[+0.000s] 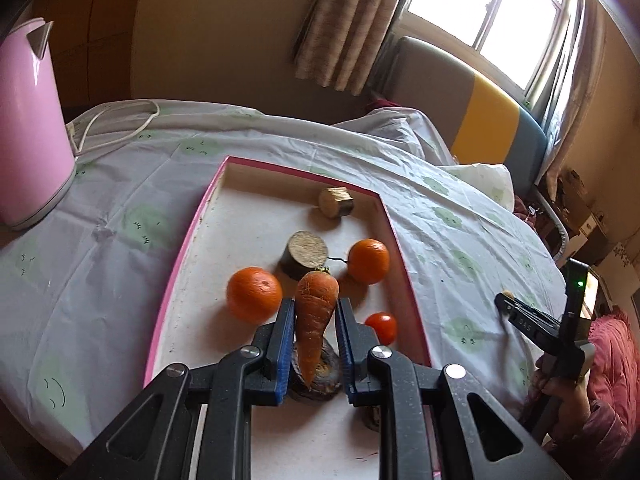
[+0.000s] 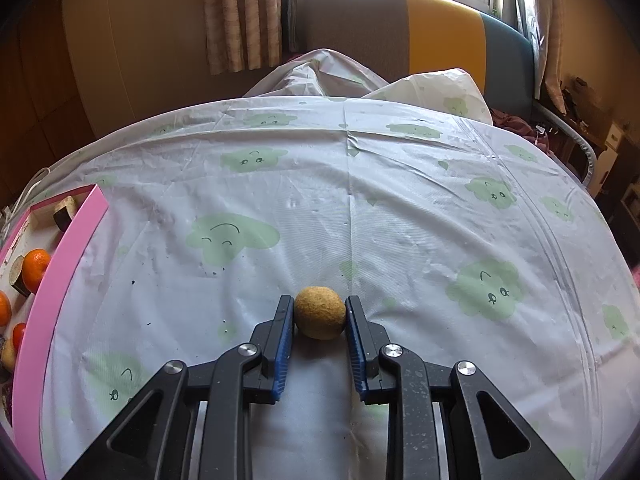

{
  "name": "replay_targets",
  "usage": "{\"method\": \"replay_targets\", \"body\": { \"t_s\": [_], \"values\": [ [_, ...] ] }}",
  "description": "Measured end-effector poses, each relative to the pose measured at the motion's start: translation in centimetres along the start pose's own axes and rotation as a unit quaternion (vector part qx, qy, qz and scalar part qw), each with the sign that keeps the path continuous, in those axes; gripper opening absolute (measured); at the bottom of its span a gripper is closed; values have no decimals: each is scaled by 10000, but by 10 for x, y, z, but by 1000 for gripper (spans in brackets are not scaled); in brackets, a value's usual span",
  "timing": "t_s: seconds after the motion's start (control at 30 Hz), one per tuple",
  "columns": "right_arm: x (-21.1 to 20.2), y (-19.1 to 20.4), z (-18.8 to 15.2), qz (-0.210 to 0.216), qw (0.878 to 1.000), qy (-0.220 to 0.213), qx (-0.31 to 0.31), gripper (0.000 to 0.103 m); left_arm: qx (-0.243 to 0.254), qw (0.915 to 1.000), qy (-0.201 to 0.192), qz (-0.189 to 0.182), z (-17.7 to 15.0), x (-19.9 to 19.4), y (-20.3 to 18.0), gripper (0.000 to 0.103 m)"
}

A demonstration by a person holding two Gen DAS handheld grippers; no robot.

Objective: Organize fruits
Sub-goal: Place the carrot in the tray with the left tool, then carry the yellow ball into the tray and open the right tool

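In the left wrist view my left gripper (image 1: pixel 314 312) is shut on a carrot (image 1: pixel 314 320), held over the pink-rimmed tray (image 1: pixel 182 264). The tray holds two oranges (image 1: pixel 254 294) (image 1: pixel 369 260), a small tomato (image 1: pixel 382 327) and sliced root pieces (image 1: pixel 306 254) (image 1: pixel 336 202). In the right wrist view my right gripper (image 2: pixel 320 314) is shut on a round tan-brown fruit (image 2: pixel 320 317) just above the tablecloth, right of the tray (image 2: pixel 60 280). The right gripper also shows at the right in the left wrist view (image 1: pixel 506 304).
A pink kettle (image 1: pixel 28 128) with a white cord stands at the table's far left. The table carries a white cloth with green cloud faces (image 2: pixel 360 200). A sofa (image 2: pixel 420 36) and a window lie beyond the far edge.
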State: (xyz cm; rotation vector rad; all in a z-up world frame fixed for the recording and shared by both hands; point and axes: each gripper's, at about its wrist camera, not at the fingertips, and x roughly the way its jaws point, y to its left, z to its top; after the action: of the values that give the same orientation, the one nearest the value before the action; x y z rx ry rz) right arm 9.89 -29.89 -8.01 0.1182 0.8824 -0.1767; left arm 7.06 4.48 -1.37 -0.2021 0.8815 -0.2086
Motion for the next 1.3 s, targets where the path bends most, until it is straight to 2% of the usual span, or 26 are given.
{"method": "replay_targets", "body": {
  "t_s": [0.07,0.1,0.13,0.17,0.27,0.5,0.73,0.83,0.97,1.13,1.3],
  "values": [
    [0,0,0,14,10000,-3,13,26,-67,9999,55,84,2,7,5,21],
    [0,0,0,20,10000,-5,18,26,-106,9999,55,120,2,9,6,24],
    [0,0,0,24,10000,-6,22,26,-127,9997,74,169,2,11,7,30],
    [0,0,0,29,10000,-7,26,26,-155,9996,96,203,2,12,8,31],
    [0,0,0,30,10000,-7,30,26,-221,9993,144,246,-1,13,9,32],
    [-1,1,0,6,10000,-3,8,26,-122,9978,100,643,-8,3,3,32],
    [-7,5,1,64,10000,-7,-18,25,71,9969,-46,787,-15,-14,-4,32],
    [-21,18,3,309,9994,-144,-38,25,55,9963,-63,858,-17,-18,-3,33],
    [-44,56,9,924,9946,-311,-363,25,22,9959,-69,902,-20,-22,0,33],
    [-69,119,15,1668,9805,-432,-942,25,-46,9951,-92,982,-23,-27,7,34],
    [-74,170,13,2094,9674,-352,-1378,25,-94,9944,-139,1040,-24,-31,12,34]
  ]
}}
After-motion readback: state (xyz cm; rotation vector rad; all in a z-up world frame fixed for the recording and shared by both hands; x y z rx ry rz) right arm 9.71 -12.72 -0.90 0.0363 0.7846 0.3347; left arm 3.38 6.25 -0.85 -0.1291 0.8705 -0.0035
